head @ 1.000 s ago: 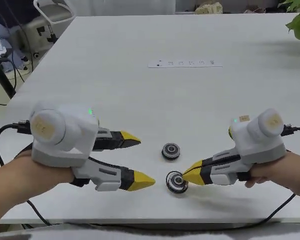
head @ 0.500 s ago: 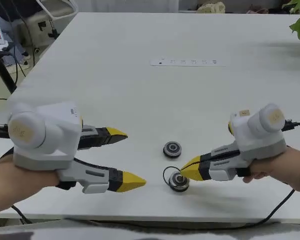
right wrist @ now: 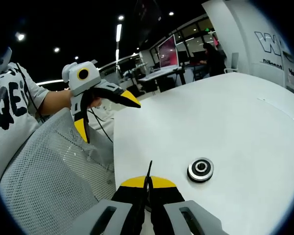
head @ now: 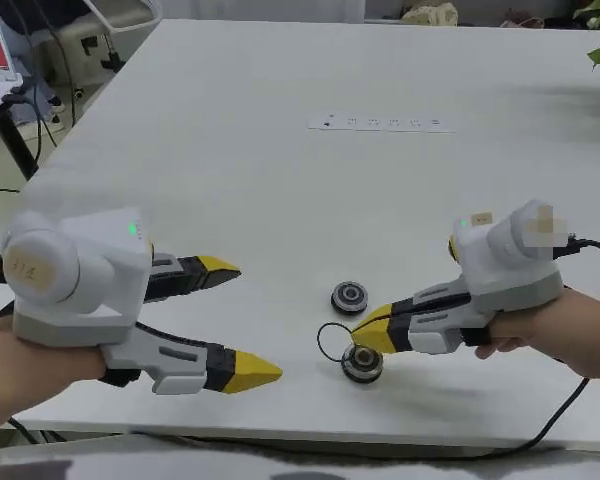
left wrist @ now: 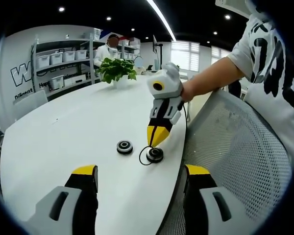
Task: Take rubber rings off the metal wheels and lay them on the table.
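Head view: peeling the ring off the near wheel, mid-step.
My right hand-held gripper (head: 366, 335) is pressed together on the thin rubber ring (head: 319, 342), lower centre of frame. The loop hangs left of the tips, just up-left of the near metal wheel (head: 363, 363); can't tell if it's clear of the rim. Next, I reckon: lift clear, lay it on bare table (head: 280, 180). Left hand-held gripper (head: 248, 320) is spread, empty, lower left. Second wheel (head: 349, 296) looks ringed.

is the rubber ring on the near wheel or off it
Off, it seems: the rubber ring hangs loose from the shut right claw, beside the near wheel.
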The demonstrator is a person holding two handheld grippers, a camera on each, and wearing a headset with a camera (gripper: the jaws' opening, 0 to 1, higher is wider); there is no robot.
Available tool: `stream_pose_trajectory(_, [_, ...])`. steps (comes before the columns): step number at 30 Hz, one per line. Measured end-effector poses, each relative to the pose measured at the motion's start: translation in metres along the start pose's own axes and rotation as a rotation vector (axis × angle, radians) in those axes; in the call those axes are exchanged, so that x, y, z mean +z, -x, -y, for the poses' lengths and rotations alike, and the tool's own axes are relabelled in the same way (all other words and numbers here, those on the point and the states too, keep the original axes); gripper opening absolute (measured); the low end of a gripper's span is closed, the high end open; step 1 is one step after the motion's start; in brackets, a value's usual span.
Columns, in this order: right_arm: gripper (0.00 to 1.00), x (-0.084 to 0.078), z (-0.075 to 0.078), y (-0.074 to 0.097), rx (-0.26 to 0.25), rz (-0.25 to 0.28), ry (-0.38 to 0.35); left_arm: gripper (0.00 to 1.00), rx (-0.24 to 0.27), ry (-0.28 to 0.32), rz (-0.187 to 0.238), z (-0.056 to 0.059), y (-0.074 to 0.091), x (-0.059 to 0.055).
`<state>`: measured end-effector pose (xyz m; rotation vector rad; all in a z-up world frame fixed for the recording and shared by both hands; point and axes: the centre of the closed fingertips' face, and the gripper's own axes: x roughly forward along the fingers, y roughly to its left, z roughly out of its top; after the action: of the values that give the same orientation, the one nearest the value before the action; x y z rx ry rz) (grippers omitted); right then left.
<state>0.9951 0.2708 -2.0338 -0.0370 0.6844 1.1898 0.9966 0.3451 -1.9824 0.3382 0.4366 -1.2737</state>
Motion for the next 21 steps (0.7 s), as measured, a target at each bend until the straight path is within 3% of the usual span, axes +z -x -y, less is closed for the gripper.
stream_pose_trajectory(11, [0.0, 0.007, 0.001, -0.014, 0.004, 0.004, 0.004, 0.71, 0.01, 0.001, -0.019, -0.002, 0.005, -0.006])
stream_pose_trajectory(21, [0.0, 0.003, 0.004, -0.025, -0.019, -0.018, 0.01, 0.7, 0.016, 0.01, -0.019, -0.003, 0.007, -0.008])
